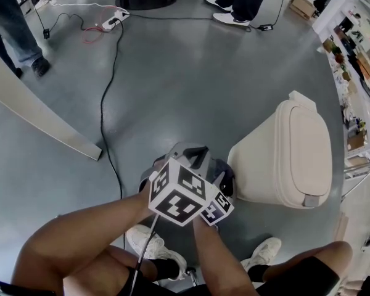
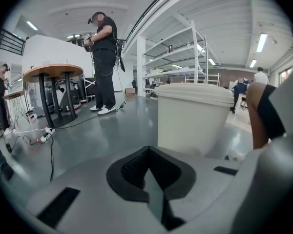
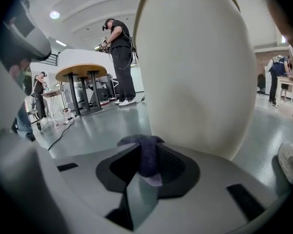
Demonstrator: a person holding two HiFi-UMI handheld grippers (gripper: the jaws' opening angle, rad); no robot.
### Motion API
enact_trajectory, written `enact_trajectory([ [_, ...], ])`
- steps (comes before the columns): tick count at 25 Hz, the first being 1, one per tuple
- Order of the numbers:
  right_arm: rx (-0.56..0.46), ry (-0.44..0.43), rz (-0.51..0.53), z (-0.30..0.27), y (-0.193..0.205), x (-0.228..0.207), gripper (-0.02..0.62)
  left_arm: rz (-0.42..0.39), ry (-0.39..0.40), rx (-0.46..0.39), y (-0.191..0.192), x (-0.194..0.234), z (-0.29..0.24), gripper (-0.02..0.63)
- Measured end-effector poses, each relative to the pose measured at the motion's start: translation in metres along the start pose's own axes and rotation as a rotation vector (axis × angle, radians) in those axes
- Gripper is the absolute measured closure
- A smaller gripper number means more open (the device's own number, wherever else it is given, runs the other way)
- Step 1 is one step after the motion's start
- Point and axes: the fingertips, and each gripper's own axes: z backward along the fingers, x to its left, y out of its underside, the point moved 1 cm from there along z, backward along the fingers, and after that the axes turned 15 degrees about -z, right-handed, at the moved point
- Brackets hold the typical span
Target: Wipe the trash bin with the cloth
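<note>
The fingers of the right gripper (image 3: 146,165) are pressed together on a fold of purple cloth (image 3: 146,152), which bunches up just above them. The fingers of the left gripper (image 2: 148,175) are closed on each other with nothing between them.

The cream trash bin (image 1: 290,156) stands on the grey floor (image 1: 191,85) with its lid down, just to the right of both grippers, which are held close together in front of the person's knees. In the right gripper view the bin's rounded wall (image 3: 195,67) fills the space directly behind the cloth. Whether cloth and wall touch cannot be told, though a sliver of floor seems to show between them.

So the pick-up looks done: the cloth is in hand and brought up to the bin. The wiping itself seems barely begun, if at all. The bin's surface shows no streak or damp patch to mark any part as cleaned, so the lid, front and sides all appear left to do.
</note>
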Motion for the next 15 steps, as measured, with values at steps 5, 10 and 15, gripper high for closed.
enact_trajectory([
  [5, -0.07, -0.042, -0.056, 0.015, -0.032, 0.014, 0.502, 0.023, -0.004, 0.001, 0.0, 0.004, 0.002, 0.606],
  [10, -0.195, -0.135, -0.109, 0.039, -0.085, 0.043, 0.502, 0.024, 0.001, 0.007, 0.002, 0.001, 0.002, 0.606],
  [15, -0.26, -0.153, -0.188, 0.056, -0.119, 0.063, 0.502, 0.068, 0.002, -0.041, -0.009, 0.003, 0.013, 0.606],
])
